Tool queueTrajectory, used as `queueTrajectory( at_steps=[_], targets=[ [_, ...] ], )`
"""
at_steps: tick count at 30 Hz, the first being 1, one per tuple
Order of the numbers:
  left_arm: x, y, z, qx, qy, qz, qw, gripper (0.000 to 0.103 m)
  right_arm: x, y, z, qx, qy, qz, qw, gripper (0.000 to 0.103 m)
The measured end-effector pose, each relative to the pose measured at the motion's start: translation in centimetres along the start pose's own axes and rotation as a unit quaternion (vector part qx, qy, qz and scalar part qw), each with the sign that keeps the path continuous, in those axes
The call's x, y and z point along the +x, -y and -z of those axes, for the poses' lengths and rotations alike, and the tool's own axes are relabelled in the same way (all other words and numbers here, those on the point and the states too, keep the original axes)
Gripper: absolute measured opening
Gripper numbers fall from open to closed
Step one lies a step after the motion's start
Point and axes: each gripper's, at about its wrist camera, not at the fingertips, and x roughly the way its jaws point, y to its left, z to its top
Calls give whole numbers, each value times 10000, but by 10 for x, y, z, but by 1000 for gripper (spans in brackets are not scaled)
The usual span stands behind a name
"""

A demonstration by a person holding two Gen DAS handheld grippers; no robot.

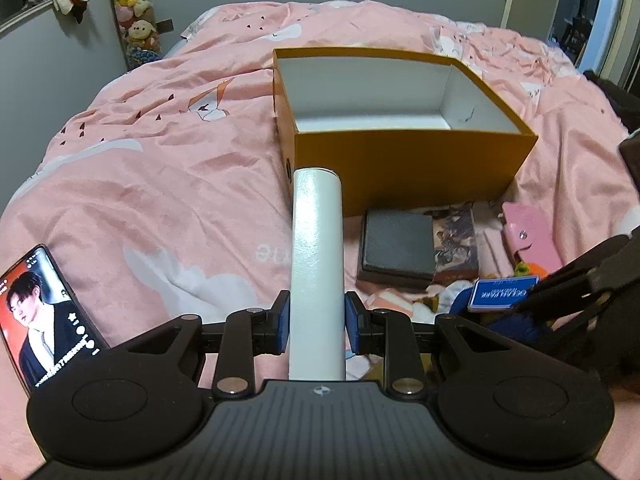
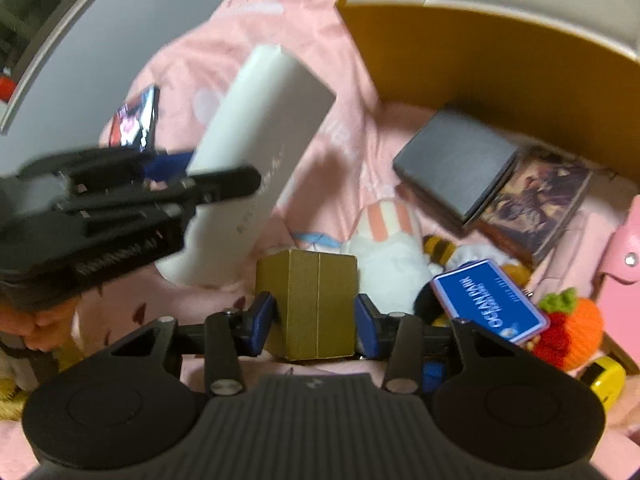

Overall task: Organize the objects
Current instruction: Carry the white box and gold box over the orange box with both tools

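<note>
- The left tool (image 1: 317, 322) pinches a long white box (image 1: 317, 264) between its blue pads (image 1: 282, 322); the box sticks out forward from the jaws, its far end pointing at the near wall of the open orange box (image 1: 416, 164).
- In the right wrist view the same white box (image 2: 260, 136) shows side-on, tilted, with the left tool (image 2: 224, 184) clamped across its lower part.
- The right tool (image 2: 316, 318) has a small gold box (image 2: 316, 304) between its blue pads (image 2: 366, 324); both pads lie against the box's sides, so it is gripped.
- The gold box stands upright in the jaws, its top reaching forward past the fingertips.
- The orange box rests on the bed's pink bedspread (image 1: 160, 184), open at the top, with a white inside in which nothing can be seen.
- Just in front of its near wall lie a dark grey flat case (image 1: 398, 244) and, touching it on the right, a box with printed artwork (image 1: 458, 240).
- Near these: a pink snap pouch (image 1: 528, 236), a blue card with white lettering (image 1: 502, 294), and in the right wrist view a crocheted orange fruit (image 2: 576, 328) and a white plush toy (image 2: 390, 256).
- A phone (image 1: 38, 312) with a lit screen lies on the bedspread left of the left tool, well apart from the orange box.
</note>
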Motion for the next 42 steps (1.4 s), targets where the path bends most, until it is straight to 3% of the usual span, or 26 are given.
queueTrajectory(
  at_steps=[1, 6, 10, 11, 18, 22, 29, 33, 38, 42],
  targets=[
    [-1, -1, -1, -39, 13, 55, 10000, 31, -5, 0, -4, 62, 93, -24, 9999, 2],
    [-1, 2, -12, -51, 35, 165, 9998, 31, -25, 10, -20, 335, 303, 10, 9990, 1],
    [2, 6, -10, 93, -50, 56, 9999, 31, -10, 9, -15, 426, 53, -199, 9989, 24],
    [2, 4, -9, 58, -82, 48, 9999, 31, -5, 7, -14, 372, 14, -223, 9991, 39],
    [5, -17, -1, -374, -146, -61, 9992, 31, 44, 6, -31, 452, -470, -302, 9974, 51],
    [8, -20, 0, -422, -154, 1, 9990, 31, 66, 21, -35, 968, -667, -601, 9913, 53],
    [13, -26, 4, -631, -185, -25, 9978, 31, 79, 25, -34, 1204, -771, -813, 9864, 51],
    [12, -25, 5, -642, -162, -50, 9978, 31, 97, 19, -29, 1175, -1102, -739, 9842, 48],
    [8, -18, 4, -570, -47, -62, 9983, 31, 78, 13, -28, 1046, -835, -713, 9884, 48],
    [-5, -12, -7, -563, 247, 161, 9980, 31, 36, 7, -29, 678, -336, -499, 9959, 48]
  ],
)
